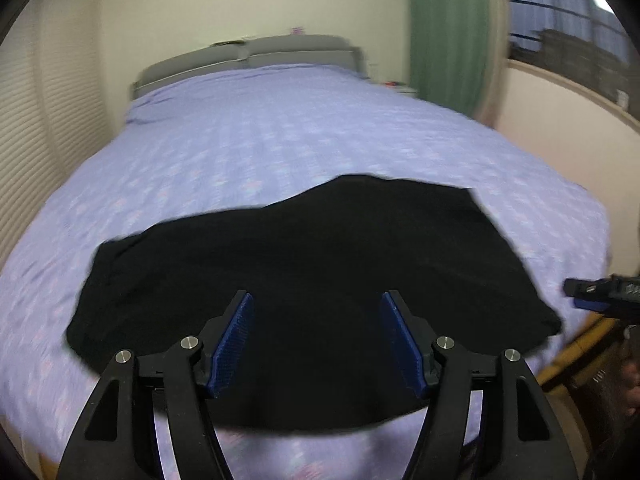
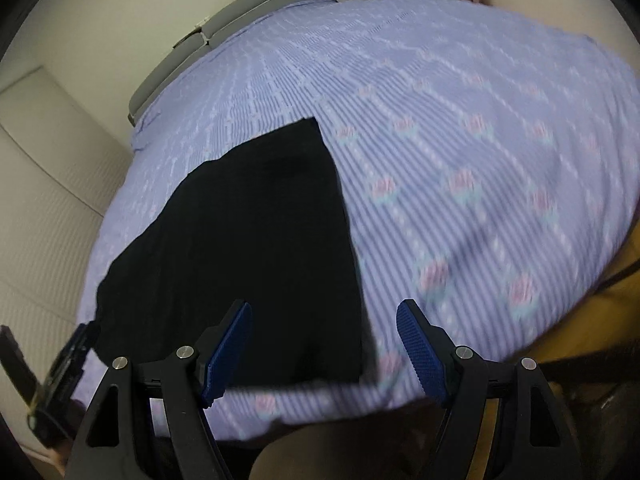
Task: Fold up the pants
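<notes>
1. Both grippers hold nothing: the left gripper has its blue pads spread wide above the near half of the pants, and the right gripper is spread just as wide over the garment's near right corner.
2. Black and flat, the pants lie across the near end of the bed, on the lilac flowered cover, close to the front edge. That placement probably keeps them within reach of both tools from where the person stands.
3. Judging by its compact, roughly rectangular outline, the cloth looks at least partly folded already, though the fabric is too dark to show layers or creases.
4. With jaws apart and no cloth between them, the tools seem either poised for a fresh pinch or just clear of the garment; which of the two cannot be told.
5. From the left wrist, the whole width of the pants shows, along with the right tool's tip at the far right edge and a green curtain by the window.
6. From the right wrist, the straight right edge and near corner show clearly, with the left tool at the lower left; motion blur softens both views.
</notes>
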Demonstrator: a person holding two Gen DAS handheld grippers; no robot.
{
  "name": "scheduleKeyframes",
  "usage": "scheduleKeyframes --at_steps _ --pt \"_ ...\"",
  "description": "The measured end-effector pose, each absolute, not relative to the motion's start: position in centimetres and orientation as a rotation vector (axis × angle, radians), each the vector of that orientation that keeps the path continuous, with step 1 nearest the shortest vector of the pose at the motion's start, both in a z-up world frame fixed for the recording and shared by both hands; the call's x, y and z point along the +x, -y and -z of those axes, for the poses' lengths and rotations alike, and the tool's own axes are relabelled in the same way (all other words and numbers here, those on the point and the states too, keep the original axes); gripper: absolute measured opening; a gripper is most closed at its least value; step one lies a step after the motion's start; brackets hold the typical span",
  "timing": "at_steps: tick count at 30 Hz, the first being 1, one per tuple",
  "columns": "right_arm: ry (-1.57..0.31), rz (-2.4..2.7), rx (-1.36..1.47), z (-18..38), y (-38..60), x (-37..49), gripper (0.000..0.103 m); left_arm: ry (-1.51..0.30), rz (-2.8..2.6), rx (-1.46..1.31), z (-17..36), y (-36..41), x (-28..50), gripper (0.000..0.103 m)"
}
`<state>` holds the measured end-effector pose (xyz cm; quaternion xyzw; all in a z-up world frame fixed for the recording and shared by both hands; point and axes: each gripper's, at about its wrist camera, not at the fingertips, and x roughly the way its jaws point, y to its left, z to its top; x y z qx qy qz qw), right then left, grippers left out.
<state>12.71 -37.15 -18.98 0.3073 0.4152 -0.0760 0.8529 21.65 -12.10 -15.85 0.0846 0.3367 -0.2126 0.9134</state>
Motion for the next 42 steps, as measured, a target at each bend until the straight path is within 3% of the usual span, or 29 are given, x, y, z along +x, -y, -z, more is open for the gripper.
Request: scheduleKeyframes --at_steps 3,14,18,23,26,42 --pt "-0.859 0.178 0.672 19.0 37.1 12.0 0.076 -0.687 0.653 0.243 14.7 15.1 23.7 0.066" --pt "-0.812 0.419 0.799 19.3 36.8 13.1 0.076 -0.58 1.311 0.913 12.6 31.6 34.8 0.065" --pt "-0.81 0.491 0.816 19.6 36.1 14.0 0.076 -0.668 1.455 0.992 14.0 36.3 38.3 0.064" --pt "-0.814 0.51 0.824 19.8 35.4 15.1 0.076 -0.795 1.585 1.133 18.3 41.7 40.4 0.056" --pt "-0.816 0.52 0.823 19.7 35.9 15.3 0.076 -0.862 1.633 1.205 20.6 43.1 40.3 0.044" --pt "-0.927 0.417 0.904 23.1 38.4 15.9 0.076 -0.958 1.674 1.339 23.6 45.6 38.9 0.04"
